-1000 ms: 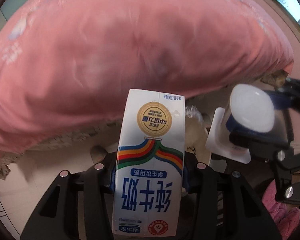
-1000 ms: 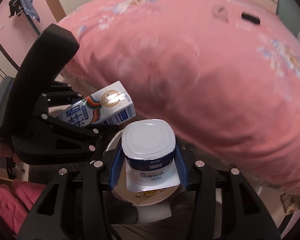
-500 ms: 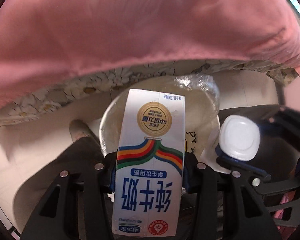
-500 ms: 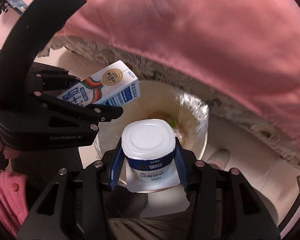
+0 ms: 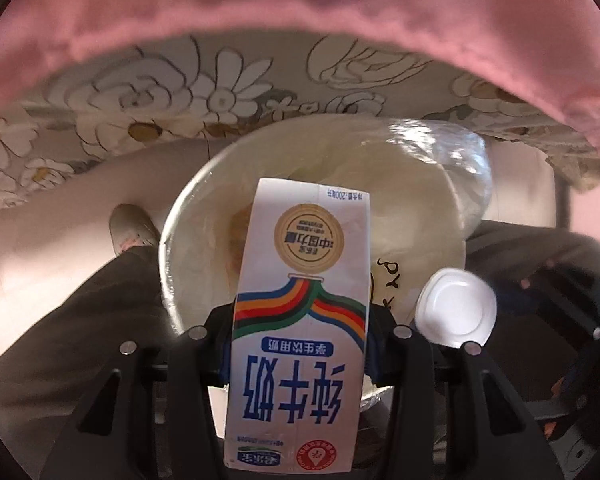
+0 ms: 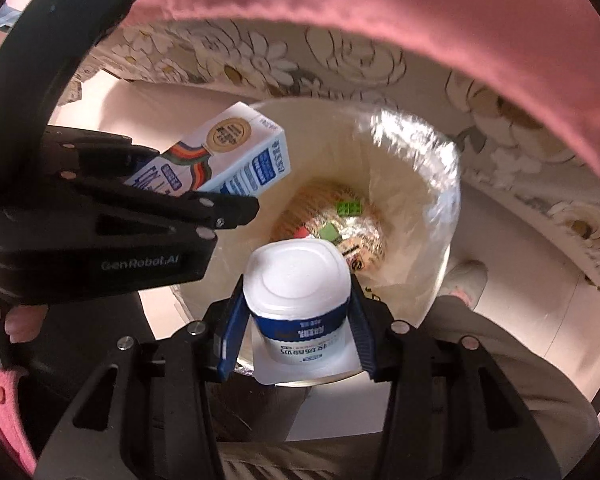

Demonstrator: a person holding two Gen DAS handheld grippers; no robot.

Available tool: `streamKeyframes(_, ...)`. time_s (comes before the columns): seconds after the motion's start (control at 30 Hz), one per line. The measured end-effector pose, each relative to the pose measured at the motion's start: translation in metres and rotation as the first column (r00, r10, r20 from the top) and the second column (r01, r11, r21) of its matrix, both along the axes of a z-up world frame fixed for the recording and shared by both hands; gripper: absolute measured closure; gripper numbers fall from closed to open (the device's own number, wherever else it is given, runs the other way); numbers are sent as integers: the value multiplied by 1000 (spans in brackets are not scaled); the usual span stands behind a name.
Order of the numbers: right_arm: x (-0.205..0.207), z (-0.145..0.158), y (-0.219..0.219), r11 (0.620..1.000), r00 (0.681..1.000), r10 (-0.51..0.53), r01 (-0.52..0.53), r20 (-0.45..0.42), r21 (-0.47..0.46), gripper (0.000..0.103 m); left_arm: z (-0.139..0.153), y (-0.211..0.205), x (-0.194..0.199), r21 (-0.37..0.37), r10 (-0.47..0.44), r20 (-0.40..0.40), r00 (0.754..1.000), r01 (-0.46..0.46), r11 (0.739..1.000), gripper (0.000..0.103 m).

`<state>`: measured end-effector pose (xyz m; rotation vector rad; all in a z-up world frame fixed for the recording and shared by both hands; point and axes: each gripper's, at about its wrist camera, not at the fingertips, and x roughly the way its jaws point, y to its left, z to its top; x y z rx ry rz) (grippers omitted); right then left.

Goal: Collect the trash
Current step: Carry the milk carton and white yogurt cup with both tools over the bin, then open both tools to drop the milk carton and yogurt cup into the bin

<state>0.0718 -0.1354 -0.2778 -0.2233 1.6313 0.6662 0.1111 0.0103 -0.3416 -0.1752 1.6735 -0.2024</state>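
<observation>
The milk carton (image 5: 300, 320) sits clamped between the two fingers of the left gripper (image 5: 300, 344), its printed face toward the camera and its far end reaching out beyond the fingertips, over the open mouth of the trash bin (image 5: 172, 240). From the right wrist view the same carton (image 6: 236, 152) juts out of the left gripper (image 6: 204, 184) at a slant, up and to the left of the right gripper's own load, above the bin's left rim.

The yogurt cup (image 6: 298, 292) is pinched at its sides by the blue pads (image 6: 232, 332) of the right gripper (image 6: 298, 328), its white foil lid facing the camera, and it hangs over the near part of the bin (image 6: 440, 280). In the left wrist view this cup (image 5: 456, 312) shows just to the right of the carton, held by the dark right gripper (image 5: 500, 320), whose fingertips are partly hidden there.

The bin is round and pale, lined with a clear plastic bag (image 6: 420, 152) that bunches at the far right rim. Down inside, ahead of the cup, lie crumpled wrappers (image 6: 332, 220) with green and red patches.

Beyond the bin hangs a flower-patterned bed skirt (image 5: 180, 100), and above it a pink bedspread (image 5: 300, 8). A slippered foot (image 6: 466, 276) rests on the floor just right of the bin.
</observation>
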Motion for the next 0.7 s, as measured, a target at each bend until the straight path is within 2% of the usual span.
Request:
streamKeyframes(0.57, 9, -57, 4, 999, 997, -29, 25, -75, -48, 54, -38, 8, 9, 9, 47, -101, 994, -46, 999, 52)
streamKeyframes(0.6, 9, -58, 7, 998, 997, -26, 22, -75, -54, 54, -41, 9, 10, 10, 49, -106, 993, -49, 999, 51)
streamKeyframes(0.7, 8, -67, 9, 998, 996, -15, 9, -86, -63, 53, -42, 10, 11, 19, 55, -95, 994, -54, 998, 38)
